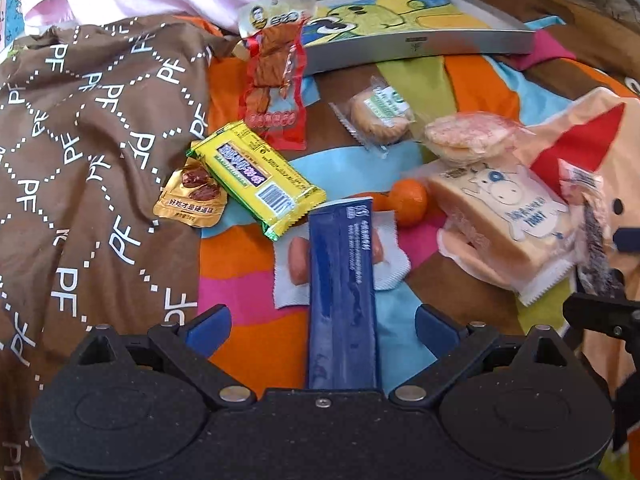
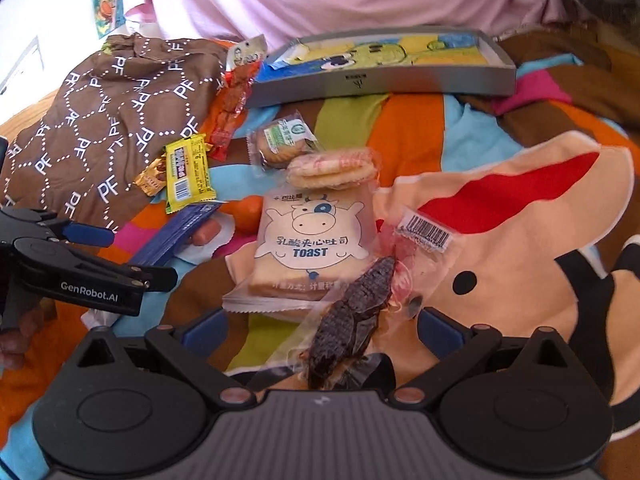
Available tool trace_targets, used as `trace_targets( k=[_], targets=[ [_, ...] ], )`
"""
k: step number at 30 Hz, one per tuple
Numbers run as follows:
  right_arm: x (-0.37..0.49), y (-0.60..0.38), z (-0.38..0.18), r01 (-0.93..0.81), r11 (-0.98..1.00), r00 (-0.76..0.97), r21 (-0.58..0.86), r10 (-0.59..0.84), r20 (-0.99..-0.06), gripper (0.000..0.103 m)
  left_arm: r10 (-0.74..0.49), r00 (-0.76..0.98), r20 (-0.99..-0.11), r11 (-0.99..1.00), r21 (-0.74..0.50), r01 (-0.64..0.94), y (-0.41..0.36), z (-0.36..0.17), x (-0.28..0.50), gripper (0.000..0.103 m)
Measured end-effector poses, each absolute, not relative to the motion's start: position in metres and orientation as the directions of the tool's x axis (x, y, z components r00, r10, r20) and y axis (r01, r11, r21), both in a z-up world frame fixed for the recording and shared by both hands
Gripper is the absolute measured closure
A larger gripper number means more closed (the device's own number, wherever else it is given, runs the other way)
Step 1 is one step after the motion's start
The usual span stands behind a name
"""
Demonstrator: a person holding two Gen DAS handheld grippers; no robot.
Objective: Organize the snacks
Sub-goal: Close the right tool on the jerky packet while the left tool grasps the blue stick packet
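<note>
Brown cloth (image 2: 116,92): white "PF" letters repeat across it.
Toast packet (image 2: 308,240): reads "TOAST" beneath a cartoon cow.
Left claw (image 2: 132,256): body carries "GenRobot.AI".
Clear snack wrapper (image 2: 430,236): barcode label, digits too small to read.

L gripper (image 1: 323,322) jaws wide apart, R gripper (image 2: 320,326) same, both low, facing fwd

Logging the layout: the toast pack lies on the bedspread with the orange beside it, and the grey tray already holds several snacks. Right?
Not quite. The toast pack and orange are as you say, but the grey tray holds no snacks, as the right wrist view shows.
</note>
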State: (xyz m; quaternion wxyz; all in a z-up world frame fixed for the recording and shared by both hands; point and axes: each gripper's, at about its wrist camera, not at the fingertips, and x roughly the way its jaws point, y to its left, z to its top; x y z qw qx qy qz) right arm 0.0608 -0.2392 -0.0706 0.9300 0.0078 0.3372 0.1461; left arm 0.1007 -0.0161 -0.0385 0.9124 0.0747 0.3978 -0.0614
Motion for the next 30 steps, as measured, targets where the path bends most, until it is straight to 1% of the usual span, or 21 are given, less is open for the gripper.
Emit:
trace_targets(
  k=[3, 6, 8, 10, 12, 13, 14, 15, 16, 17, 18, 22, 25, 30],
  targets=[
    [0.064, -0.24, -0.073, -0.262, 0.957, 0.725, 0.121, 0.278, -0.63, 0.001, -0.05, 0.653, -0.756, 0.983, 0.078, 0.166, -0.013, -0.043, 0.108, 0.005],
    [0.065, -0.24, -0.075, -0.255, 0.959, 0.723, 0.126, 0.275, -0.633, 0.005, -0.064, 0.628, -0.776, 0.983, 0.058, 0.172, -0.011, -0.048, 0.113, 0.007],
    [0.065, -0.24, -0.076, -0.262, 0.955, 0.715, 0.136, 0.287, -0.637, 0.022, -0.091, 0.62, -0.779, 0.986, 0.015, 0.163, -0.009, -0.048, 0.114, 0.013],
    [0.065, -0.239, -0.078, -0.263, 0.955, 0.701, 0.134, 0.285, -0.653, 0.026, -0.122, 0.617, -0.778, 0.987, -0.028, 0.16, -0.006, -0.048, 0.113, 0.018],
    [0.062, -0.239, -0.078, -0.268, 0.954, 0.703, 0.137, 0.291, -0.649, 0.029, -0.143, 0.613, -0.777, 0.985, -0.054, 0.161, -0.005, -0.048, 0.113, 0.023],
    [0.061, -0.239, -0.078, -0.272, 0.952, 0.702, 0.14, 0.296, -0.648, 0.032, -0.153, 0.612, -0.776, 0.984, -0.066, 0.164, -0.005, -0.048, 0.112, 0.029],
    [0.061, -0.239, -0.078, -0.273, 0.952, 0.702, 0.138, 0.295, -0.648, 0.038, -0.166, 0.611, -0.774, 0.983, -0.08, 0.166, -0.004, -0.047, 0.112, 0.034],
    [0.06, -0.239, -0.077, -0.273, 0.952, 0.702, 0.136, 0.294, -0.649, 0.04, -0.179, 0.609, -0.773, 0.981, -0.093, 0.17, -0.004, -0.047, 0.111, 0.037],
    [0.059, -0.238, -0.078, -0.273, 0.952, 0.701, 0.136, 0.293, -0.65, 0.042, -0.188, 0.607, -0.772, 0.98, -0.104, 0.172, -0.004, -0.047, 0.111, 0.043],
    [0.058, -0.239, -0.078, -0.273, 0.952, 0.699, 0.139, 0.296, -0.651, 0.043, -0.197, 0.605, -0.771, 0.978, -0.115, 0.173, -0.005, -0.047, 0.111, 0.048],
    [0.058, -0.239, -0.078, -0.274, 0.951, 0.699, 0.141, 0.298, -0.65, 0.044, -0.205, 0.603, -0.771, 0.977, -0.125, 0.173, -0.005, -0.047, 0.111, 0.05],
    [0.055, -0.239, -0.076, -0.289, 0.945, 0.689, 0.152, 0.316, -0.652, 0.047, -0.213, 0.595, -0.775, 0.975, -0.13, 0.18, -0.008, -0.046, 0.11, 0.066],
    [0.054, -0.238, -0.074, -0.305, 0.939, 0.683, 0.157, 0.331, -0.651, 0.048, -0.214, 0.594, -0.776, 0.974, -0.126, 0.186, -0.012, -0.045, 0.106, 0.068],
    [0.05, -0.237, -0.071, -0.332, 0.928, 0.672, 0.17, 0.359, -0.648, 0.051, -0.255, 0.587, -0.768, 0.966, -0.182, 0.181, -0.015, -0.041, 0.096, 0.07]
  ],
)
